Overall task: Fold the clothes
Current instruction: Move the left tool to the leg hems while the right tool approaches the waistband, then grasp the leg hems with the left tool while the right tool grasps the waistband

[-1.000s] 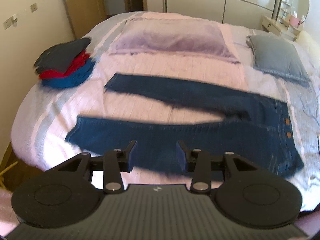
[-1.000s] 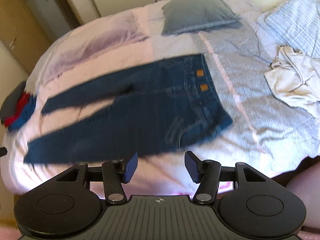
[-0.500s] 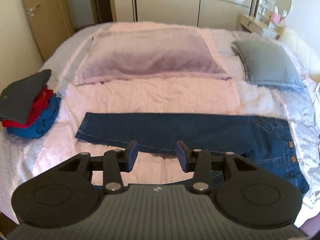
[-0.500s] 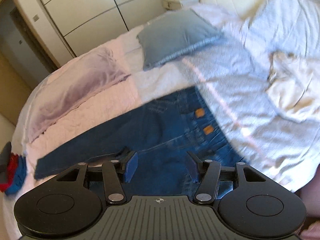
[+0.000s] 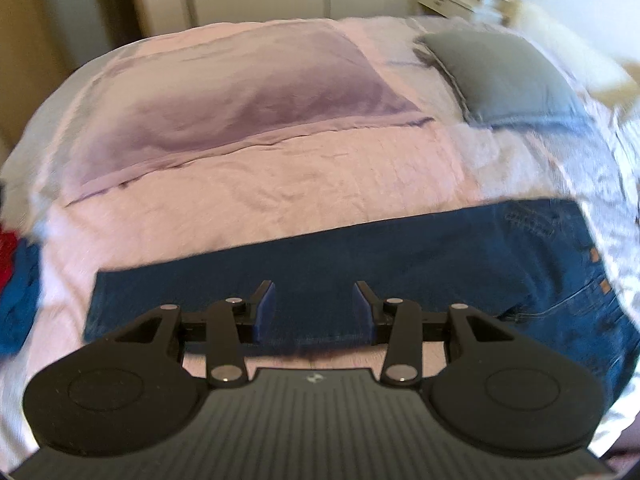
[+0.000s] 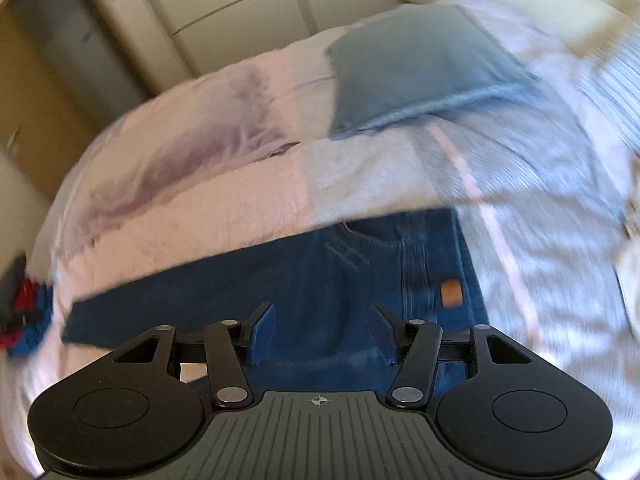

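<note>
Lying flat, one jeans [image 5: 400, 264], two tongs, left [image 5: 315, 307] and right [image 6: 323, 334], both wide, empty

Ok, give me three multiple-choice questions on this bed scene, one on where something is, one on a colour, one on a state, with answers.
1. Where do the jeans lie?
A. on the bed
B. on the floor
C. on the grey pillow

2. What colour are the pads of the left hand-held gripper?
A. red
B. blue
C. white

3. How is the right hand-held gripper?
A. shut on the jeans
B. shut on nothing
C. open

Answers: 1 A, they are spread flat on the pink bedspread. 2 B, both pads look blue. 3 C, a wide gap shows between its fingers.
</note>
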Motion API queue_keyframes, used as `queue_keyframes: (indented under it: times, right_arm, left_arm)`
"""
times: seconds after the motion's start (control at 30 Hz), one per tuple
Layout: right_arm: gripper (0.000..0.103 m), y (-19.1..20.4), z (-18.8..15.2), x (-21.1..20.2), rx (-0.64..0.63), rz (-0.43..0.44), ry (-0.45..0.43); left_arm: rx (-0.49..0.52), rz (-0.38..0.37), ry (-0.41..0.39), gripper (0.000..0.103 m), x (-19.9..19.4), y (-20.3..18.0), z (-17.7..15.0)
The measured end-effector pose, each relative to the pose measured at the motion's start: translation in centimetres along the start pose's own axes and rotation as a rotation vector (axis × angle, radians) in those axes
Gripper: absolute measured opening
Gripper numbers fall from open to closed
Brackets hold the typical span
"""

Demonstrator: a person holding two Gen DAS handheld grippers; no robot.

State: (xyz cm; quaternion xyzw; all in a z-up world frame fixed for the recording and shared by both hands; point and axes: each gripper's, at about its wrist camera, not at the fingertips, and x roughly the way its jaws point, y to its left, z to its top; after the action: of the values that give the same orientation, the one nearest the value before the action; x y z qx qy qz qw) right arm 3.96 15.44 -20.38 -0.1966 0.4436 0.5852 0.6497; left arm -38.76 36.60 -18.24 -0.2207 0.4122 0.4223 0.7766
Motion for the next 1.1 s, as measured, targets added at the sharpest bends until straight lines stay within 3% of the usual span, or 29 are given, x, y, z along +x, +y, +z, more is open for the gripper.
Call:
queue_keyframes:
  times: [0.23,0.4,0.5,0.77,0.93,1.0,1.03,1.07,1.1]
  right_arm:
    - [0.056,-4.9,4.3,12.6,-0.269,0.041,0.166]
    - [0.056,-6.4,8.0,21.0,-0.423,0.077,0.233]
    - [0.056,-7.4,9.8,25.0,-0.499,0.103,0.292]
    - [0.056,-10.2,11.3,30.0,-0.558,0.197,0.515]
    - [0.055,-11.5,11.2,30.7,-0.501,0.244,0.551]
    - [0.036,-11.1,10.9,30.5,-0.515,0.247,0.569]
    - [0.02,-10.9,10.7,30.4,-0.522,0.248,0.578]
    - [0.013,-10.5,10.5,29.9,-0.554,0.233,0.574]
    - [0.009,-10.0,10.2,29.4,-0.589,0.215,0.568]
  left_arm:
    - [0.165,-0.124,0.037,0.038,11.1,0.5,2.3]
    - [0.254,-0.145,0.069,0.038,18.3,2.0,3.9]
    - [0.278,-0.176,0.094,0.038,20.4,3.2,4.6]
    - [0.396,-0.308,0.208,0.045,24.3,5.2,5.8]
    - [0.418,-0.324,0.279,0.046,26.8,6.4,5.2]
    - [0.387,-0.346,0.295,0.034,27.2,6.7,5.0]
    - [0.376,-0.359,0.301,0.016,27.1,6.7,4.8]
    - [0.399,-0.363,0.295,0.008,26.8,6.3,4.5]
    - [0.453,-0.343,0.273,0.006,26.1,5.7,4.0]
